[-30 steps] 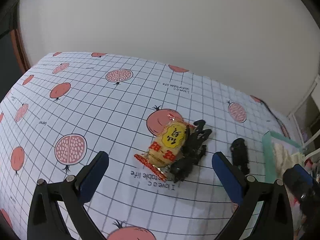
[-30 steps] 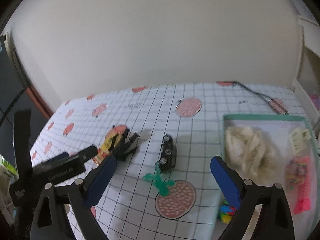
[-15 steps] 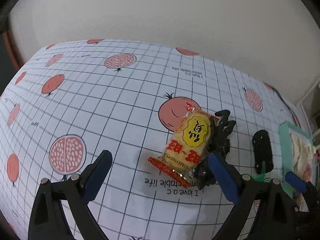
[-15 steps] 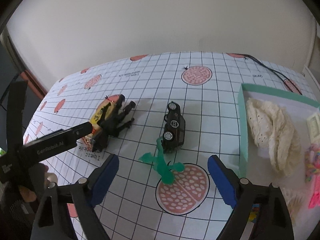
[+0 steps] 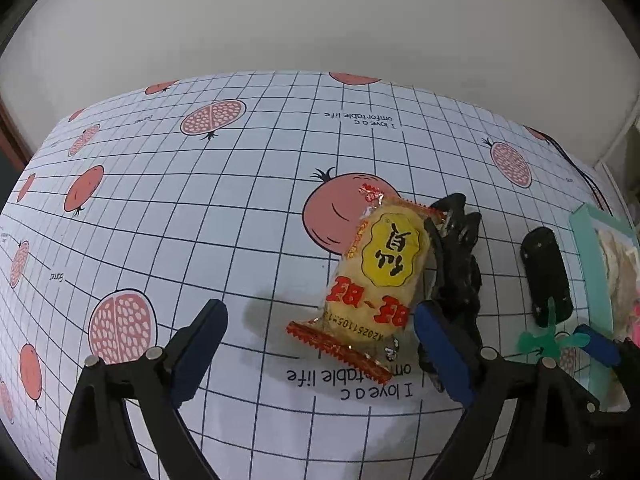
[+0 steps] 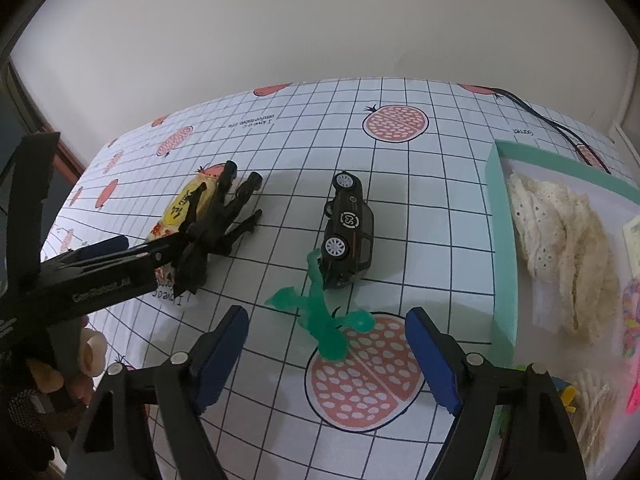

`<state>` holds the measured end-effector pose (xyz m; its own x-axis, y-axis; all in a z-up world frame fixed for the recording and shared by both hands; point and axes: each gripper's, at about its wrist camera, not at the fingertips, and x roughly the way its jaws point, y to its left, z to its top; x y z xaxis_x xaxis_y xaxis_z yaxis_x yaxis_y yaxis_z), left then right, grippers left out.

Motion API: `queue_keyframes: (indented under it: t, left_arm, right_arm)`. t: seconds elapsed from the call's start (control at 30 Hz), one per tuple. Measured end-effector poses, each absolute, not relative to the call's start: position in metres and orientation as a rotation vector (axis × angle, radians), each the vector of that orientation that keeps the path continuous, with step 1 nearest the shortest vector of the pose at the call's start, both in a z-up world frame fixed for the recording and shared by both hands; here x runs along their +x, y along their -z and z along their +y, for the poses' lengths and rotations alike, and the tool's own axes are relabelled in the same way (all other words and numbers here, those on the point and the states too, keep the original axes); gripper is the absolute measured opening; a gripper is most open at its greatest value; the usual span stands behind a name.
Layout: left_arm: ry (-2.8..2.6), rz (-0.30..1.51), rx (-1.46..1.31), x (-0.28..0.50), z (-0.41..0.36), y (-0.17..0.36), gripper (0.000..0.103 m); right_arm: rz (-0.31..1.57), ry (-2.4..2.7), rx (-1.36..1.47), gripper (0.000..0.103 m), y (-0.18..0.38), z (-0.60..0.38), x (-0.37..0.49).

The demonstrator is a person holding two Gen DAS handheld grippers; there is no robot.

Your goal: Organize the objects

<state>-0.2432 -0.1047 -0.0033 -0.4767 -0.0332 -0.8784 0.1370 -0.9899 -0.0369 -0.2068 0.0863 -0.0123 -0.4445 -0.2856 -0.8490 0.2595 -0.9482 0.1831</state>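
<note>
While both grippers stayed wide open, the left gripper [image 5: 318, 350] hung over a yellow snack pack [image 5: 378, 276] with red crimped ends, leaning on a black claw clip [image 5: 458, 260]. Right gripper [image 6: 326, 354] hovered near a green figure [image 6: 322, 320] touching a black toy car [image 6: 350, 232]. Teal tray [image 6: 500, 240] sat right; tablecloth [image 5: 180, 220] lay bare left.

tabletop [image 5: 200, 220] cloth is white with a dark grid and coral pomegranates, snack packet [image 5: 380, 276] yellow with red lettering and trim, toy car [image 6: 348, 232] dark brown, little figure [image 6: 320, 316] translucent green, tray [image 6: 502, 240] mint, fingers [image 6: 218, 352] blue-padded
</note>
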Motion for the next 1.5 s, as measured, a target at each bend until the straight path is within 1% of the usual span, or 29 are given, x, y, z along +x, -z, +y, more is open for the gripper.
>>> queue_keyframes:
  t: [0.07,0.17,0.27,0.33,0.4,0.47,0.5,0.57,0.63,0.67,0.7,0.73,0.8,0.87,0.9,0.97,1.0,1.17,1.5]
  left_arm:
    - [2.622,0.172,1.544,-0.245,-0.105,0.003,0.095]
    - [2.632,0.125,1.537,-0.247,-0.101,0.004,0.095]
    - [2.635,0.133,1.545,-0.249,-0.1,0.007,0.095]
    - [2.641,0.133,1.546,-0.251,-0.1,0.008,0.094]
    - [2.65,0.121,1.543,-0.251,-0.097,0.008,0.094]
    - [2.657,0.109,1.546,-0.252,-0.093,0.009,0.092]
    - [2.66,0.104,1.547,-0.253,-0.092,0.009,0.08]
    - [2.658,0.07,1.546,-0.253,-0.087,0.008,0.075]
    - [2.665,0.071,1.549,-0.253,-0.086,0.008,0.074]
    - [2.666,0.067,1.55,-0.254,-0.086,0.008,0.072]
    - [2.669,0.064,1.549,-0.254,-0.086,0.008,0.068]
    - [2.672,0.061,1.547,-0.255,-0.086,0.008,0.065]
    - [2.674,0.061,1.547,-0.255,-0.086,0.007,0.056]
    - [2.675,0.057,1.551,-0.255,-0.084,0.006,0.05]
    - [2.674,0.056,1.553,-0.255,-0.084,0.006,0.046]
    - [2.671,0.055,1.557,-0.258,-0.086,0.006,0.042]
    - [2.668,0.056,1.56,-0.258,-0.086,0.006,0.041]
    - [2.637,0.063,1.58,-0.252,-0.082,0.004,0.039]
    - [2.557,0.11,1.602,-0.23,-0.08,0.003,0.039]
  right_arm:
    - [-0.022,2.427,1.436,0.082,0.013,0.086,-0.206]
    - [-0.006,2.426,1.443,0.079,0.015,0.084,-0.206]
    - [0.016,2.436,1.44,0.076,0.016,0.084,-0.205]
    - [0.02,2.444,1.435,0.071,0.016,0.084,-0.204]
    - [0.037,2.452,1.435,0.064,0.016,0.084,-0.204]
    - [0.052,2.459,1.435,0.06,0.016,0.083,-0.204]
    - [0.056,2.461,1.435,0.057,0.016,0.083,-0.204]
    - [0.069,2.465,1.437,0.052,0.015,0.083,-0.204]
    - [0.081,2.465,1.438,0.05,0.015,0.082,-0.204]
    - [0.084,2.463,1.438,0.047,0.015,0.082,-0.204]
    - [0.086,2.461,1.438,0.044,0.015,0.082,-0.203]
    - [0.09,2.461,1.437,0.044,0.015,0.081,-0.203]
    - [0.095,2.459,1.436,0.04,0.015,0.081,-0.203]
    - [0.086,2.454,1.434,0.037,0.015,0.082,-0.203]
    - [0.081,2.453,1.433,0.037,0.015,0.082,-0.203]
    - [0.075,2.449,1.431,0.036,0.015,0.083,-0.202]
    - [0.069,2.444,1.43,0.032,0.015,0.083,-0.201]
    - [0.051,2.431,1.431,0.031,0.015,0.084,-0.199]
    - [0.015,2.397,1.428,0.029,0.014,0.088,-0.194]
